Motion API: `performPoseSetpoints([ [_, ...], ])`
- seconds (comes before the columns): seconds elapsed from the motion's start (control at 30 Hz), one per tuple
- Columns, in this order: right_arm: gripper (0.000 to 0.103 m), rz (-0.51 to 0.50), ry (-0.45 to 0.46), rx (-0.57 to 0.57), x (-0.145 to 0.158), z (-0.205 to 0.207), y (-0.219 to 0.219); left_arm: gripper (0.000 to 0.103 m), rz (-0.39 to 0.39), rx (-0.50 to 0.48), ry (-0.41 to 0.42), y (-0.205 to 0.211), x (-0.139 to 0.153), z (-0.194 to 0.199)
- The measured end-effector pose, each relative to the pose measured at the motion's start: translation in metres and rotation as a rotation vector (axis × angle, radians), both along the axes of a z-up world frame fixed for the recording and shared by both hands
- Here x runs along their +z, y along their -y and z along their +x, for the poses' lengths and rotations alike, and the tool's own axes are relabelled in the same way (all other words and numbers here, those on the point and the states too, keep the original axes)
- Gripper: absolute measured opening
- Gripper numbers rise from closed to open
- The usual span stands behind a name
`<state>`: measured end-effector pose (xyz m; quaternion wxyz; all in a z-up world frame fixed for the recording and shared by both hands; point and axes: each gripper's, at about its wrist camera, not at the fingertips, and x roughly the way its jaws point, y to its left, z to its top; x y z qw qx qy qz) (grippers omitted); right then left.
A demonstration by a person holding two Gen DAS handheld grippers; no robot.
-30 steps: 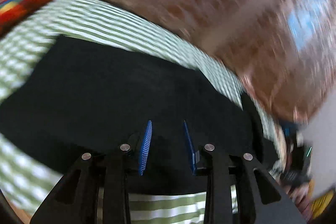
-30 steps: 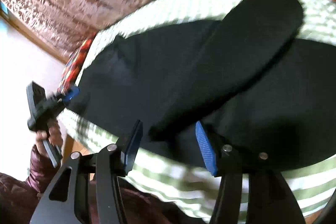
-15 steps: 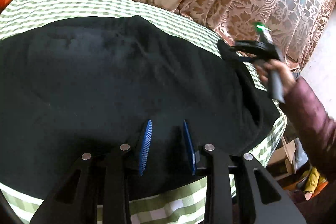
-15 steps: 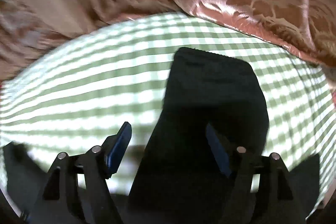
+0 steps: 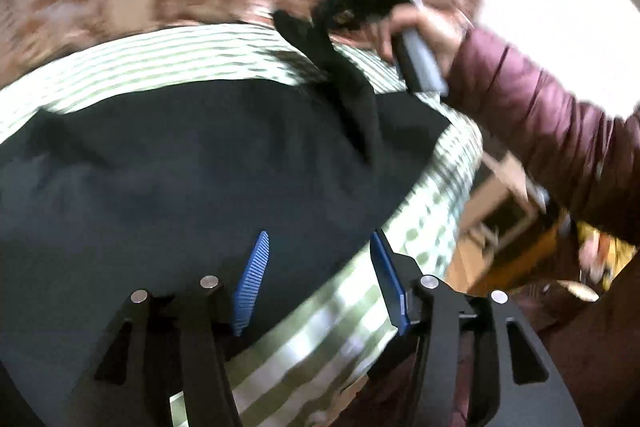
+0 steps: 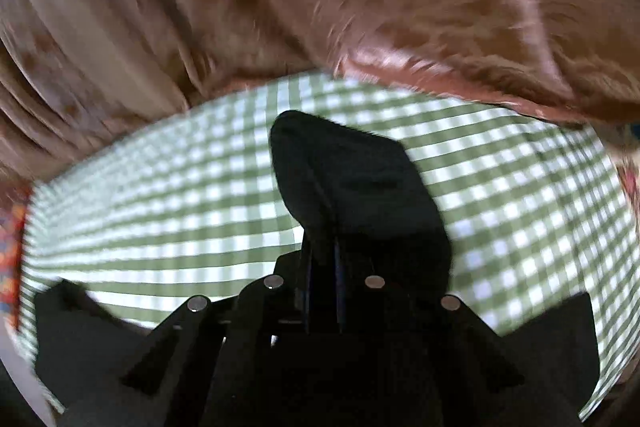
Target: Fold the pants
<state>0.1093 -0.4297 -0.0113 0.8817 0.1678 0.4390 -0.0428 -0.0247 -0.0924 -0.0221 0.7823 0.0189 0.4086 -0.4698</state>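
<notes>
One leg end of the black pants (image 6: 356,187) is pinched in our right gripper (image 6: 322,283), fingers closed on it and, as far as the blur shows, raised off the green checked worktop (image 6: 160,195). Our left gripper (image 5: 320,267) hovers open over the spread pants' near edge. Next we carry that leg across. Half a second ago the right fingers stood apart and the left were narrower.

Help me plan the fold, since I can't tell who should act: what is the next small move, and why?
Probably carry the right hand-held gripper across toward the main body of the black pants. Its jaws look shut on a strip of the pants, raised above the green checked cloth, while the left hand-held gripper is open at the pants' near edge, holding nothing.
</notes>
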Motion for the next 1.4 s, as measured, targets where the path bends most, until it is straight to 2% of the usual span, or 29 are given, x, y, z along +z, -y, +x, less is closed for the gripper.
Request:
performPoseSetpoints([
  [0.13,0.008,0.136,0.121,-0.08,0.033,-0.05,0.036,0.052,0.089,-0.071,0.026,0.036,-0.011,-0.003],
  [0.17,0.008,0.167,0.147,-0.095,0.036,-0.065,0.046,0.052,0.127,-0.067,0.047,0.043,-0.016,-0.004],
  [0.23,0.008,0.21,0.181,-0.149,0.037,-0.098,0.066,0.052,0.143,-0.05,0.046,0.048,-0.02,-0.003],
  [0.3,0.008,0.246,0.187,-0.2,0.024,-0.126,0.084,0.052,0.126,-0.03,0.026,0.046,-0.021,0.002],
  [0.43,0.007,0.346,0.094,-0.325,-0.042,-0.169,0.12,0.049,0.105,-0.003,-0.007,0.042,-0.023,0.009],
  [0.5,0.007,0.4,0.06,-0.369,-0.074,-0.186,0.131,0.032,0.123,0.013,0.006,0.042,-0.023,0.01],
  [0.53,0.007,0.432,0.06,-0.378,-0.083,-0.192,0.134,0.029,0.127,0.022,0.003,0.041,-0.024,0.011],
  [0.6,0.012,0.48,0.073,-0.398,-0.095,-0.199,0.14,0.016,0.115,0.042,-0.016,0.038,-0.024,0.016],
  [0.67,0.02,0.512,0.096,-0.412,-0.095,-0.204,0.148,0.009,0.107,0.056,-0.03,0.034,-0.024,0.02],
  [0.7,0.023,0.522,0.109,-0.424,-0.093,-0.203,0.153,0.001,0.11,0.061,-0.027,0.033,-0.023,0.02],
  [0.83,0.025,0.494,0.113,-0.463,-0.09,-0.195,0.166,0.0,0.098,0.059,-0.015,0.032,-0.019,0.018],
  [0.93,0.007,0.437,0.106,-0.466,-0.082,-0.189,0.167,0.0,0.082,0.043,-0.01,0.032,-0.015,0.016],
  [1.1,0.006,0.379,0.16,-0.41,-0.046,-0.196,0.158,0.0,0.043,0.014,-0.008,0.027,-0.009,0.014],
  [1.23,0.006,0.313,0.127,-0.391,-0.035,-0.191,0.151,0.0,0.038,0.014,0.003,0.024,-0.007,0.014],
  [1.27,0.006,0.311,0.116,-0.397,-0.037,-0.19,0.152,0.003,0.047,0.02,0.013,0.026,-0.006,0.013],
  [1.3,0.006,0.313,0.109,-0.403,-0.038,-0.189,0.152,0.025,0.058,0.02,0.018,0.027,-0.006,0.012],
  [1.37,0.006,0.324,0.108,-0.414,-0.04,-0.19,0.152,0.056,0.068,0.009,0.034,0.031,-0.005,0.009],
  [1.4,0.006,0.33,0.116,-0.413,-0.037,-0.192,0.151,0.057,0.069,-0.016,0.045,0.035,-0.004,0.004],
])
